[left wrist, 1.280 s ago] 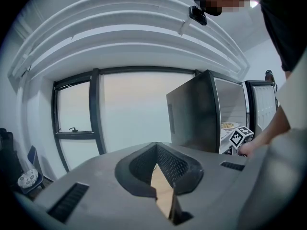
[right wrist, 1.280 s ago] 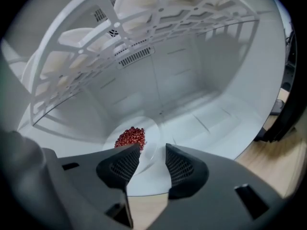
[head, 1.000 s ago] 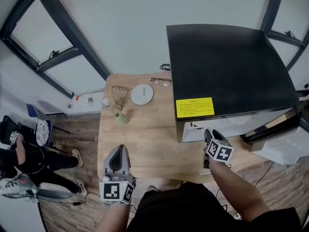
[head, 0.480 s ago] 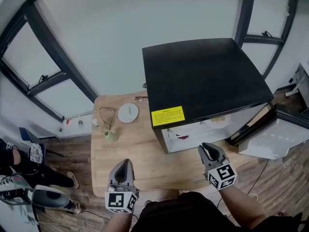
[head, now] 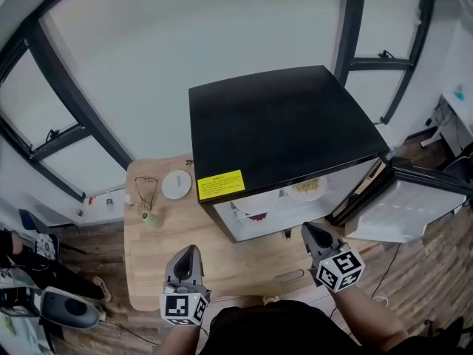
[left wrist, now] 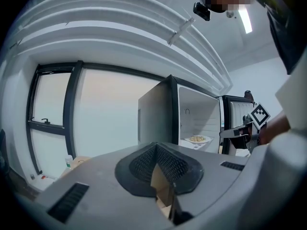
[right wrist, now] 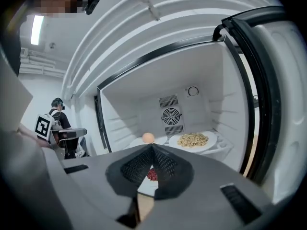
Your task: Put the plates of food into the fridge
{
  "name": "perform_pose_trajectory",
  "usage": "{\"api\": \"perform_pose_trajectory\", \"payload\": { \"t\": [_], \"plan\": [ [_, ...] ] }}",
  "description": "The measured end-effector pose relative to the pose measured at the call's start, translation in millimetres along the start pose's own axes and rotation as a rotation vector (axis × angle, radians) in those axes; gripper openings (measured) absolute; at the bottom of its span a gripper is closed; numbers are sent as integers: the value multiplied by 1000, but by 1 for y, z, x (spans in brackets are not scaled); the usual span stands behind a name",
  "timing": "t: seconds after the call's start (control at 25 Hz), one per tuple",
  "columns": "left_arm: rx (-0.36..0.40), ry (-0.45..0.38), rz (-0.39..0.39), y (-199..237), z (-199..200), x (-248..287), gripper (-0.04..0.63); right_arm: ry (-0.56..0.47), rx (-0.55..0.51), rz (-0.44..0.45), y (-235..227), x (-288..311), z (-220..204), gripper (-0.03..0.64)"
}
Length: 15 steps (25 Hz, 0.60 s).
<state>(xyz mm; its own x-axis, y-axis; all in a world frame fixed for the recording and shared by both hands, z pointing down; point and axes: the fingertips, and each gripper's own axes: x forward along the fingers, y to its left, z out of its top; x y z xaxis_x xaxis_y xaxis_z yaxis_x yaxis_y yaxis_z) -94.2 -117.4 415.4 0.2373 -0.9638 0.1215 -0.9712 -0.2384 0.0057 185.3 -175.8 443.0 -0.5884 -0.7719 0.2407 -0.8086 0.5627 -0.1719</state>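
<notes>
The black fridge [head: 281, 124] stands on the table with its door [head: 403, 207] swung open to the right. Inside it sit a plate of noodles [head: 308, 187] [right wrist: 194, 140], a plate with an orange ball [right wrist: 146, 139] and a plate of red food [head: 255, 215] [right wrist: 151, 175]. My right gripper [head: 310, 230] [right wrist: 152, 146] is in front of the open fridge, shut and holding nothing. Over the table's front edge, left of the fridge, my left gripper [head: 187, 250] [left wrist: 156, 145] is shut and holds nothing. The left gripper view also shows the noodle plate [left wrist: 196, 139].
The wooden table [head: 222, 261] carries a white round disc [head: 177, 184], a pair of glasses [head: 145, 191] and a small green cup [head: 150, 218] at its far left. A metal handle [head: 288, 276] lies near the front edge. Window frames run behind.
My right gripper's jaws have closed on nothing and it has drawn back from the fridge front. The head view has swung, so the fridge's inside and its plates show.
</notes>
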Motion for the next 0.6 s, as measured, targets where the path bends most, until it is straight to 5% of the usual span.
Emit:
{"api": "perform_pose_trajectory", "payload": {
  "t": [0.6],
  "plan": [
    [10, -1, -9, -20, 1, 25, 3, -7, 17, -50, -37, -7, 5, 20]
  ]
}}
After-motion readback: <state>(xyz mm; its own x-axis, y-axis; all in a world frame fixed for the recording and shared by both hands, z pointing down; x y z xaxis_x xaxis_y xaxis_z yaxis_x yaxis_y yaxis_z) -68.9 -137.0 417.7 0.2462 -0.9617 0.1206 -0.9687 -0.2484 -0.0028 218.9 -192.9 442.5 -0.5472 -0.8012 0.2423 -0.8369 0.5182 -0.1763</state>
